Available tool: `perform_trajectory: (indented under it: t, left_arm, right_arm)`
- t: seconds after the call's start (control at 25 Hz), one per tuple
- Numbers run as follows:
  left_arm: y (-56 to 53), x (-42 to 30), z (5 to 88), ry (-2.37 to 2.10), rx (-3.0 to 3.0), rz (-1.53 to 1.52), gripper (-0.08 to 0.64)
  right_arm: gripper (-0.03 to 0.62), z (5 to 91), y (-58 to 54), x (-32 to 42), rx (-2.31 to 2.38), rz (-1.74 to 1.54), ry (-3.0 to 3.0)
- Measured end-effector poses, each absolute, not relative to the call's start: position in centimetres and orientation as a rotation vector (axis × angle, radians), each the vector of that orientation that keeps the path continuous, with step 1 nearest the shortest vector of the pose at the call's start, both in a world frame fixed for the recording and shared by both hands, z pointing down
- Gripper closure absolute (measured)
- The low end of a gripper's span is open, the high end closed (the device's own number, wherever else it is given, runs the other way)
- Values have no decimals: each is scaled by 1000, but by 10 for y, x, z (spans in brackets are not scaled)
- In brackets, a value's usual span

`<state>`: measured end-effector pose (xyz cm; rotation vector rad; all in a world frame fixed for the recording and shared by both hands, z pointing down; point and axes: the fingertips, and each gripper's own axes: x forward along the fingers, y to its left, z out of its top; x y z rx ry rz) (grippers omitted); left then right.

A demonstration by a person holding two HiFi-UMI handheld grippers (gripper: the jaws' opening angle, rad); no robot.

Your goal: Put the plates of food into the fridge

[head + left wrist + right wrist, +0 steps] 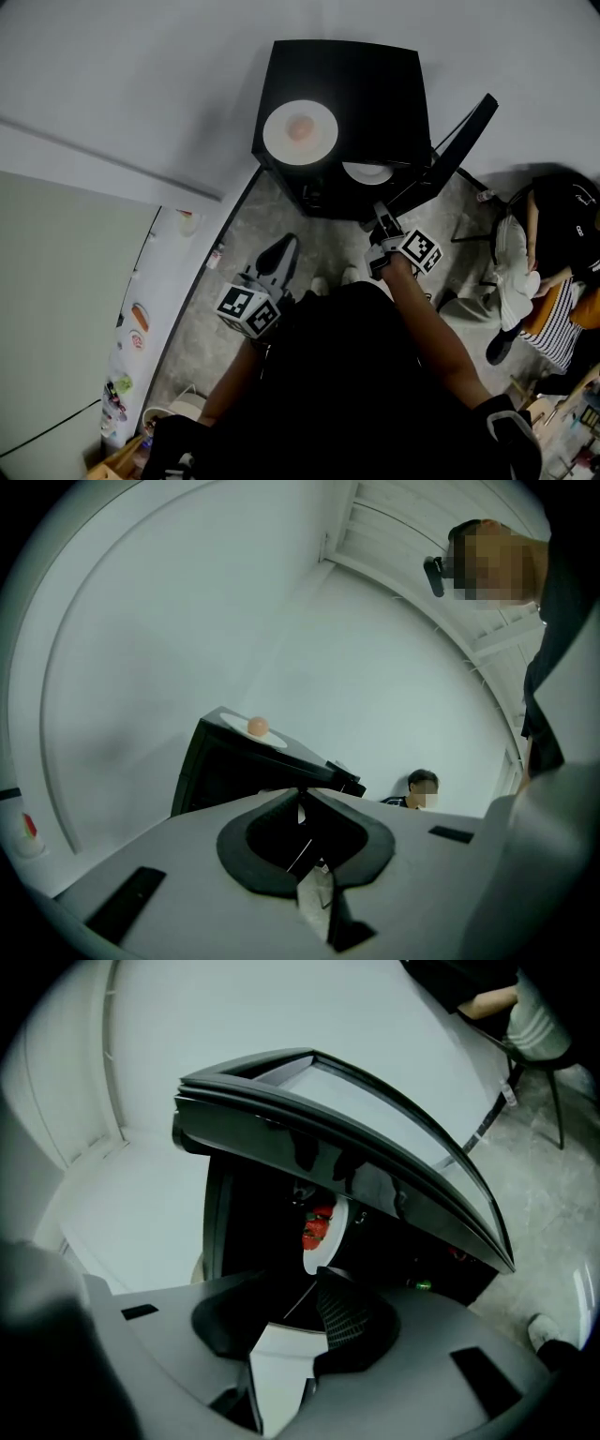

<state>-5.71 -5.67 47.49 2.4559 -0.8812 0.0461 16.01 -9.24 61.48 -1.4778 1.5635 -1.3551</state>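
A small black fridge stands in front of me with its door swung open to the right. On its top lies a white plate with a pink piece of food, also seen in the left gripper view as the plate. A second white plate sits inside; the right gripper view shows red food on this plate. My right gripper is open just outside the fridge opening, a short way from that plate and holding nothing. My left gripper hangs lower left, shut and empty.
A person in dark clothes sits at the right beside a chair; another person shows behind the fridge. A tall white appliance with magnets runs along the left. The floor is grey speckled stone.
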Motion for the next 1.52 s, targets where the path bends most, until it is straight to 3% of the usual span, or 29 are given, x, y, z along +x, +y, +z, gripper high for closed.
perform_trajectory:
  t: [0.16,0.36,1.08,1.52]
  left_arm:
    - [-56,-57,476,-890,2461,57,521]
    - [-57,-59,475,-894,2470,62,526]
    - [-49,-58,470,-909,2516,100,537]
    - [-42,-63,454,-925,2578,-6,537]
  right_arm:
    - [510,587,-84,157,-1485,-1249,1713]
    - [532,564,-76,144,-1464,-1147,1887]
    - [541,469,-38,92,-1436,-614,2435]
    - [543,457,-23,70,-1355,-576,2513]
